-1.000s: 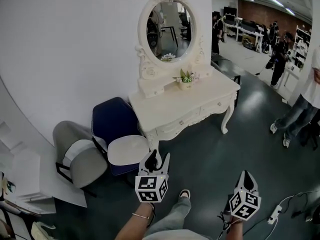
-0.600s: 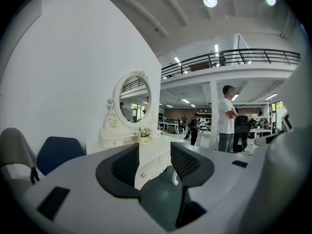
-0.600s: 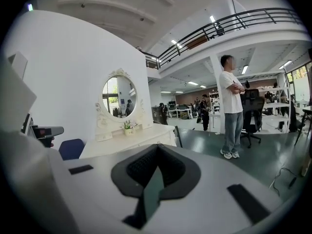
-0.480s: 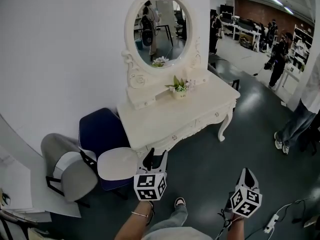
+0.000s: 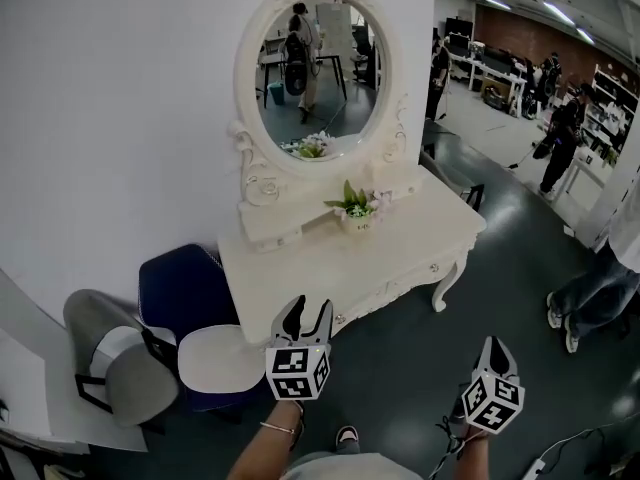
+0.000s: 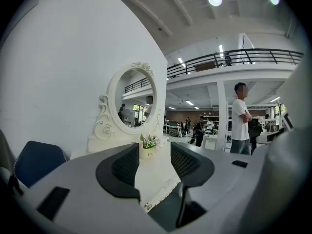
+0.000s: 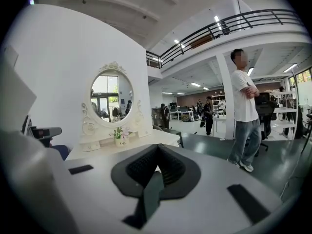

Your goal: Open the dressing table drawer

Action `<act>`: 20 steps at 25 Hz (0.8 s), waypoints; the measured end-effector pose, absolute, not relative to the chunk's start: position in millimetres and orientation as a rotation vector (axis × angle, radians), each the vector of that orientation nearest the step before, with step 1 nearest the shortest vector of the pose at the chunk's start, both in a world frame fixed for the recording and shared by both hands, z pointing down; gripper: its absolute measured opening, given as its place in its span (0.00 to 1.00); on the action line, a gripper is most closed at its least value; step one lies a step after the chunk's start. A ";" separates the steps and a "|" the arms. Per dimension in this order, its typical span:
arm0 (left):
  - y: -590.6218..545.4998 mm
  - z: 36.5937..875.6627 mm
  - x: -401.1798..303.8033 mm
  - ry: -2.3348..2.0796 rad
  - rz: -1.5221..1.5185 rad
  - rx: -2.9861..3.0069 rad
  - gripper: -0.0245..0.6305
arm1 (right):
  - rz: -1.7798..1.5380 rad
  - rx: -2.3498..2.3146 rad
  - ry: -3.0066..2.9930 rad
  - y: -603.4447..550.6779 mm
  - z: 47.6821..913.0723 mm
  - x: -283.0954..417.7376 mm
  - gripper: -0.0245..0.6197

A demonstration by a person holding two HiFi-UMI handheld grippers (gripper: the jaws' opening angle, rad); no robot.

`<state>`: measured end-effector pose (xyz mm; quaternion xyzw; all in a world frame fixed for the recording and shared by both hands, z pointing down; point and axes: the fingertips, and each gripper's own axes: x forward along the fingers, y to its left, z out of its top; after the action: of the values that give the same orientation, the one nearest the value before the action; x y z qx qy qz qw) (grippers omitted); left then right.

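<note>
The drawer [image 5: 372,300] sits shut in the front of the cream dressing table [image 5: 330,263], which stands against a white wall. Its small knob [image 5: 343,319] faces the person, just beside the tips of the left gripper [image 5: 306,315]. That gripper hovers short of the table front, jaws spread wide and nothing between them. Its own view shows the tabletop through the gap, with the knob [image 6: 147,206] low down. The right gripper [image 5: 497,356] hangs well off to the right above the dark floor, jaws pressed together and empty.

The step in hand looks like the approach to the knob. To do it well, the left gripper probably needs to dip and square up until the knob sits centred between the pads, then close firmly. The pull should run straight back along the drawer's travel – a lift or a sideways tug on so small a knob could let it slip free. The white-seated chair [image 5: 214,358], tucked just left of the gripper, leaves little room on that side – the pull is best kept clear of it.

On the tabletop a flower pot [image 5: 356,211] stands below the oval mirror [image 5: 315,73]. A blue chair [image 5: 180,286] sits at the table's left end, and bystanders [image 5: 590,288] wait on the open floor to the right
</note>
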<state>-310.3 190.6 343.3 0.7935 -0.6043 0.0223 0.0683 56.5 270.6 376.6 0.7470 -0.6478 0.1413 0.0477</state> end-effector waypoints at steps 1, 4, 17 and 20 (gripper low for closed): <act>181.9 344.6 -311.0 -1.822 0.068 2.384 0.34 | 0.433 2.275 -1.973 261.1 377.3 57.1 0.05; 160.7 350.1 -312.4 -1.822 0.079 2.372 0.34 | 0.454 2.269 -1.961 238.9 382.2 58.6 0.05; 95.8 366.5 -315.1 -1.882 0.089 2.295 0.34 | 0.528 2.211 -1.973 146.8 407.3 69.7 0.05; 74.1 370.5 -313.9 -1.928 0.074 2.252 0.34 | 0.516 2.197 -2.011 109.6 407.4 78.8 0.05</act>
<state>-313.9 74.1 370.5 0.7565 -0.6476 0.0250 0.0878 78.8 109.6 407.4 0.7256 -0.6640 0.1703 0.0594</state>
